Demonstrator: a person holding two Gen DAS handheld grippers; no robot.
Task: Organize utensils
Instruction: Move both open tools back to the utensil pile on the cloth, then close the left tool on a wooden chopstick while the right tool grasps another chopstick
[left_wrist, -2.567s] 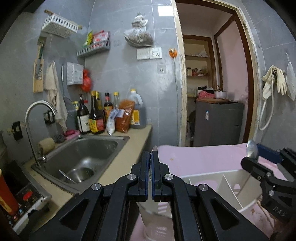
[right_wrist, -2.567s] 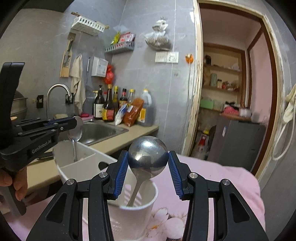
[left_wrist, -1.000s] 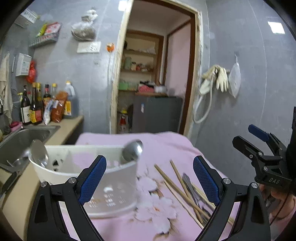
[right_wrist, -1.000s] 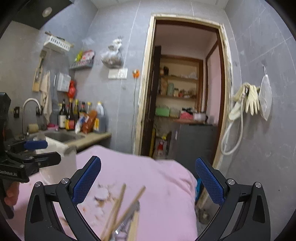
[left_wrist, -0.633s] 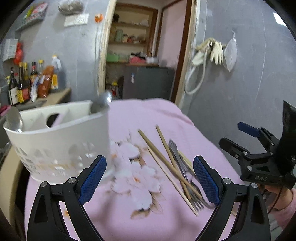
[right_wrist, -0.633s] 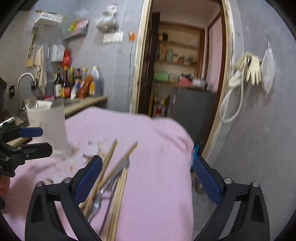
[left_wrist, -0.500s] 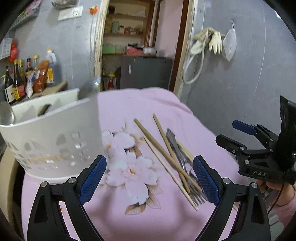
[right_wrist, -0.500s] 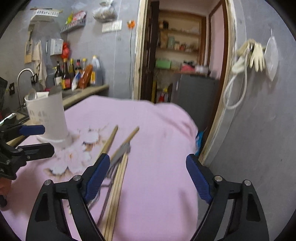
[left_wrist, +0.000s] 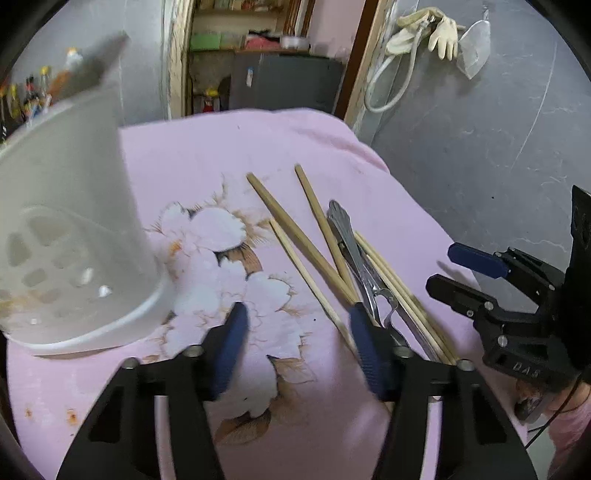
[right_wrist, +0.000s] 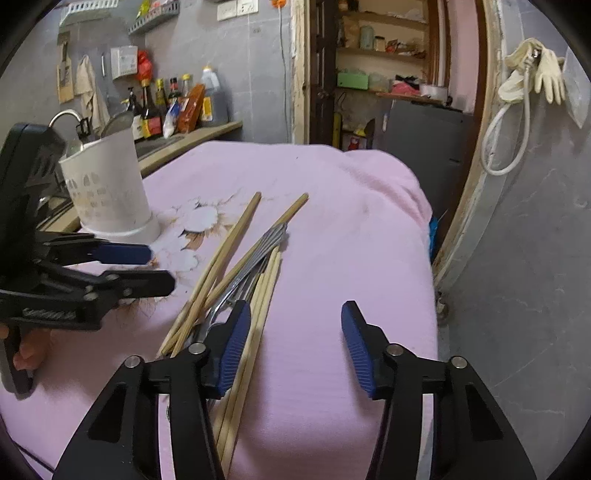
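Observation:
Several wooden chopsticks (left_wrist: 295, 236) (right_wrist: 229, 243) and metal forks (left_wrist: 351, 247) (right_wrist: 258, 251) lie in a loose pile on the pink flowered cloth (left_wrist: 236, 147) (right_wrist: 332, 206). A white utensil holder (left_wrist: 74, 221) (right_wrist: 107, 192) stands at the left with spoons (right_wrist: 116, 122) in it. My left gripper (left_wrist: 297, 325) (right_wrist: 122, 269) hovers low over the pile's left side, its jaws closing; one thin chopstick end lies beside its right pad, untouched. My right gripper (right_wrist: 293, 332) (left_wrist: 480, 273) is closing too, with pale chopsticks just inside its left pad, not pressed.
The cloth-covered table drops off at the right toward a grey wall and a doorway (right_wrist: 369, 74). A counter with bottles (right_wrist: 173, 107) and a sink tap lies beyond the holder. A grey cabinet (right_wrist: 421, 140) stands behind. Gloves (right_wrist: 535, 70) hang on the wall.
Both grippers let go of their spoons, which now stand in the holder, swung right and tipped down to the pile. Their wide jaws have narrowed to about half.

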